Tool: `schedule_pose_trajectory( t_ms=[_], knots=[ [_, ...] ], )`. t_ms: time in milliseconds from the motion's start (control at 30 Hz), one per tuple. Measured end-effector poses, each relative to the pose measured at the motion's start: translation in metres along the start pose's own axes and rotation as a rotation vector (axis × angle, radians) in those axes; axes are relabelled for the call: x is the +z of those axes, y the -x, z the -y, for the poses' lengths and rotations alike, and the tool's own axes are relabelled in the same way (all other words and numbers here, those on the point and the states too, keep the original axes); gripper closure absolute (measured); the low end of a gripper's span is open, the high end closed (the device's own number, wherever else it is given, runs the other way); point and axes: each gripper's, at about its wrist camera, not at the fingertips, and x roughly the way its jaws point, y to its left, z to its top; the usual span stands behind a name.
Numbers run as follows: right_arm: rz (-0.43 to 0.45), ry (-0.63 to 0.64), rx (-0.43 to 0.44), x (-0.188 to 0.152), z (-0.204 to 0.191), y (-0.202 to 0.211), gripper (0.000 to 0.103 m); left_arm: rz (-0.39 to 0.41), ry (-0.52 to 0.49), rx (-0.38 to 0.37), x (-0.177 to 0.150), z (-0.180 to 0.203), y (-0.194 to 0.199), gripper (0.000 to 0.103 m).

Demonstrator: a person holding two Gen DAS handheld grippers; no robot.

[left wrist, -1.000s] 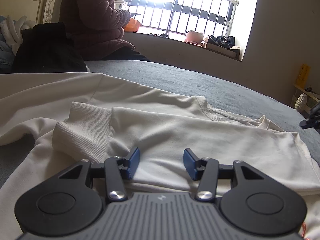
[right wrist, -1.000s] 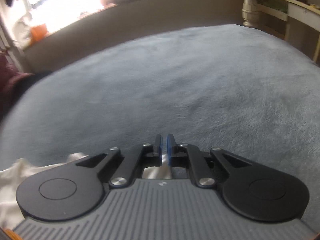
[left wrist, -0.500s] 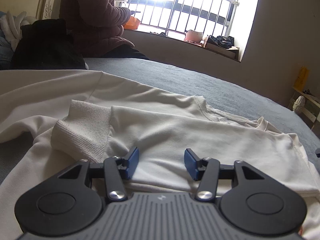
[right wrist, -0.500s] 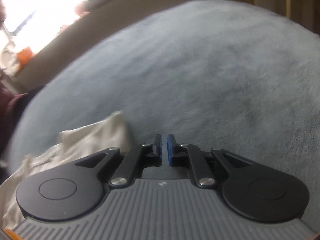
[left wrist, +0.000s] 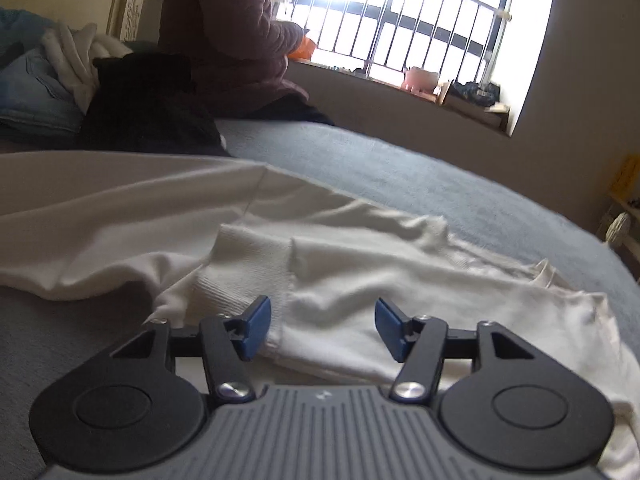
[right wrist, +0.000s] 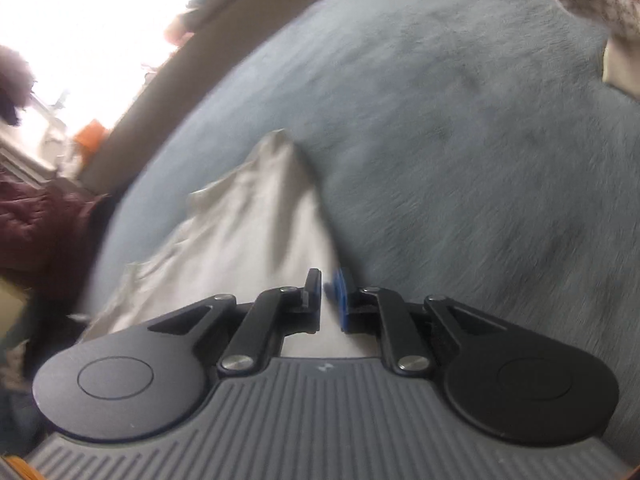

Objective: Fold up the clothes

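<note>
Ribbed cuff [left wrist: 244,268] on smooth cream sweatshirt [left wrist: 400,280], fleecy grey blanket [left wrist: 400,176]

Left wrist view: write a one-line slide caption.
Open left gripper poised over a white sweatshirt, beside its ribbed cuff, on a grey-blue bedspread.

no readable text, label, brand or number anywhere in either view.

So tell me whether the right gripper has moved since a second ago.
Yes. The right gripper has swung toward the white shirt: earlier only a scrap of shirt showed at the lower left over the grey bedspread; now it lies right under the fingertips.
</note>
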Motion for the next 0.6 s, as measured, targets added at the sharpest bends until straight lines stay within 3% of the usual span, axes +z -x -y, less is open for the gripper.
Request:
schedule_pose_trajectory(
  t_ms=[333, 467, 600],
  knots=[
    [-0.09, 0.213, 0.164, -0.057, -0.085, -0.001, 0.093, 0.001, 0.159, 0.034, 0.014, -0.065, 0.054, 0.045],
    [-0.114, 0.291, 0.194, -0.076, -0.114, -0.005, 0.092, 0.015, 0.263, 0.11, 0.015, -0.117, 0.081, 0.045],
    [-0.172, 0.327, 0.238, -0.1, -0.132, -0.004, 0.092, 0.083, 0.292, 0.252, 0.017, -0.171, 0.111, 0.044]
  ],
)
